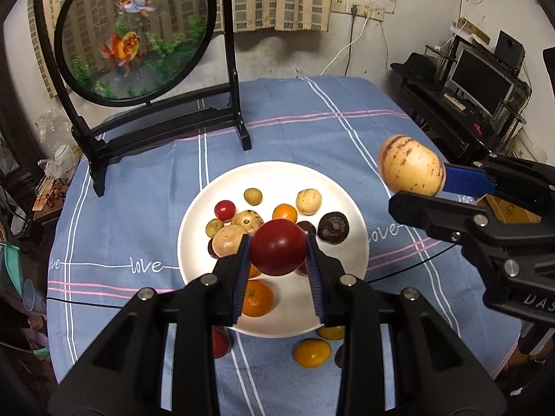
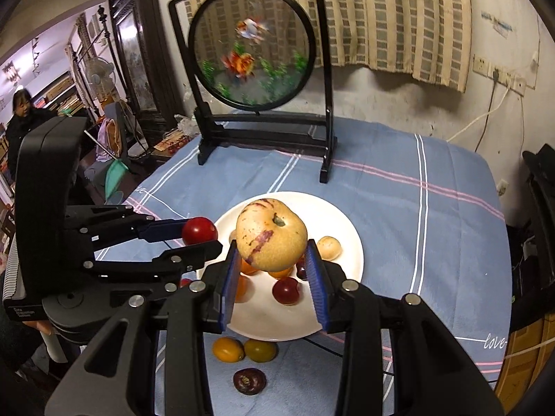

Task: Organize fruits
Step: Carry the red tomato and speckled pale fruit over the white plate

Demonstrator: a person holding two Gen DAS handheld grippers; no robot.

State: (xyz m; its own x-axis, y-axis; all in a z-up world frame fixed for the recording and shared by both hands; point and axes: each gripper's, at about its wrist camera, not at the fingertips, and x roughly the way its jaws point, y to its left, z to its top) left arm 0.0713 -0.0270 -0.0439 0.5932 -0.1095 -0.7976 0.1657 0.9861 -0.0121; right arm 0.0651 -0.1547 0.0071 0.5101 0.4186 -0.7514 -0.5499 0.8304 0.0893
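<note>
A: Quick check, what's each gripper got?

B: Left gripper [image 1: 278, 254] is nearly closed, blue pads pinching a red tomato [image 1: 278, 251] from both sides. It's held in the air above the near part of the white plate [image 1: 208, 190], prob so it can be set down among the others. Right gripper [image 2: 274, 263] is closed on a yellow melon with purple streaks [image 2: 271, 235], wider grip since it's the bigger fruit, also up over the plate.

A: Plate's where?

B: Roughly mid desk [image 1: 347, 131], on the blue checked cloth, nearer the front edge than the back. The black fish screen [image 1: 135, 31] stands toward the back-left corner, well apart from it.

A: What's already on the plate?

B: Small stuff: a cherry tomato [image 1: 224, 209], a dark mangosteen [image 1: 333, 227], a mandarin [image 1: 256, 298], plus some pale round ones. Grouped there bc that's the collecting spot, I'd guess.

A: Anything left out?

B: Yep. A yellow tomato [image 1: 313, 352] lies on the cloth just off the plate's near rim, w/ a couple more beside it, close to the front edge. A purple fruit [image 2: 249, 380] sits nearer the edge again. So not done yet.
</note>
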